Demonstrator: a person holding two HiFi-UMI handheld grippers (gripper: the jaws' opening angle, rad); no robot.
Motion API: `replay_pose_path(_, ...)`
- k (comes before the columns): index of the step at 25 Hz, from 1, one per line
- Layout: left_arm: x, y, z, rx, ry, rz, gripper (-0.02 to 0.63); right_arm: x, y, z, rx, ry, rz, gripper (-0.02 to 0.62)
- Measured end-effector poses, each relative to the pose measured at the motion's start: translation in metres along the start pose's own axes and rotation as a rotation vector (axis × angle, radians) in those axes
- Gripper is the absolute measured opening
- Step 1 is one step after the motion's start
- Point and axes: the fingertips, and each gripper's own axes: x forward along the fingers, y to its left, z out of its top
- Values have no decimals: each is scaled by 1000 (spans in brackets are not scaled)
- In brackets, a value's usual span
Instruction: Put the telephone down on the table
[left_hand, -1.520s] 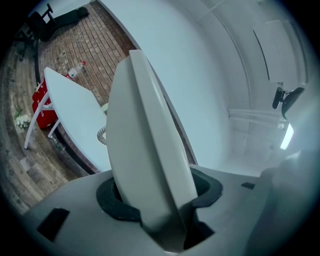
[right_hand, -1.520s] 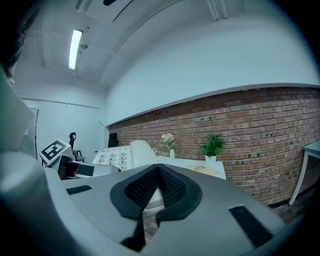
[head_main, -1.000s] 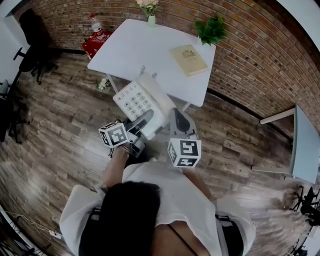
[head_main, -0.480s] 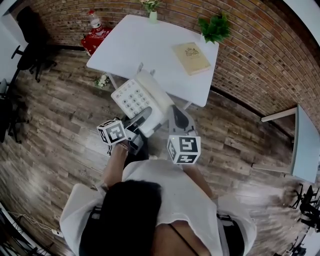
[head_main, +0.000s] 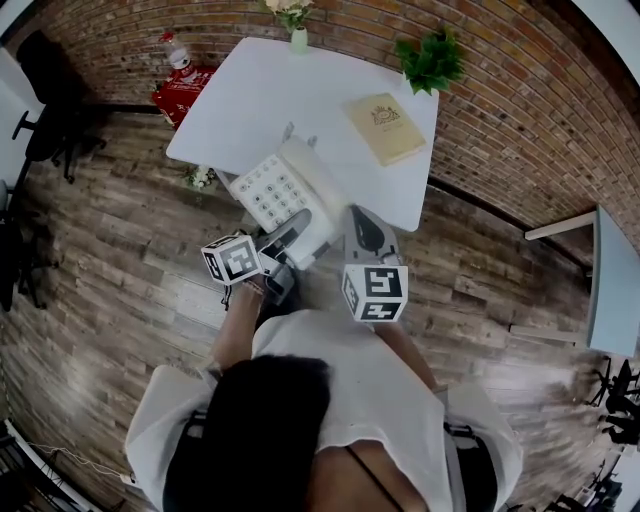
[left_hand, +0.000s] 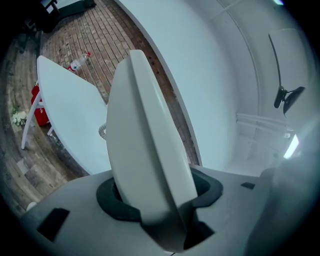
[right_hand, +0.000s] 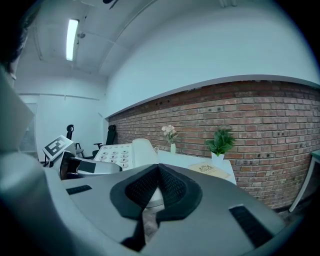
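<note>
A white telephone (head_main: 280, 190) with a keypad hangs in the air over the near edge of the white table (head_main: 260, 90). My left gripper (head_main: 290, 232) is shut on its near edge. In the left gripper view the telephone (left_hand: 145, 150) stands on edge as a white slab clamped between the jaws of the left gripper (left_hand: 160, 200). My right gripper (head_main: 358, 215) sits just right of the telephone with its pads pressed together. From the right gripper (right_hand: 158, 182) the telephone (right_hand: 120, 152) shows ahead and to the left; whether this gripper touches it I cannot tell.
On the table lie a tan book (head_main: 383, 128), a potted plant (head_main: 432, 58) and a small vase of flowers (head_main: 297, 30). A red stool with a bottle (head_main: 180, 85) stands at the table's left. Office chairs (head_main: 50, 110) are far left, another table (head_main: 610, 290) far right.
Both grippers and the telephone have moved forward toward the table. The telephone's far end now overlaps the table's near edge. Neither grip has changed.
</note>
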Motion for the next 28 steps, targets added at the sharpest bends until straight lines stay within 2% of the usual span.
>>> replay_pose_path(4, 15, 16, 25, -15, 14, -12, 256, 32, -3, 7, -11, 11, -8, 25)
replay_pose_path(8, 27, 39, 46, -41, 37, 0, 256, 63, 0, 12, -85, 35, -22, 25)
replay_pose_path(13, 35, 69, 66, -81, 68, 18, 256, 103, 0, 6, -10, 84, -18, 25)
replay_pose_path(17, 46, 90, 85, -122, 100, 20, 256, 136, 0, 5, -3, 113, -28, 25)
replay_pose_path(28, 81, 143, 128, -160, 174, 10, 256, 209, -11, 3, 20, 140, -95, 25)
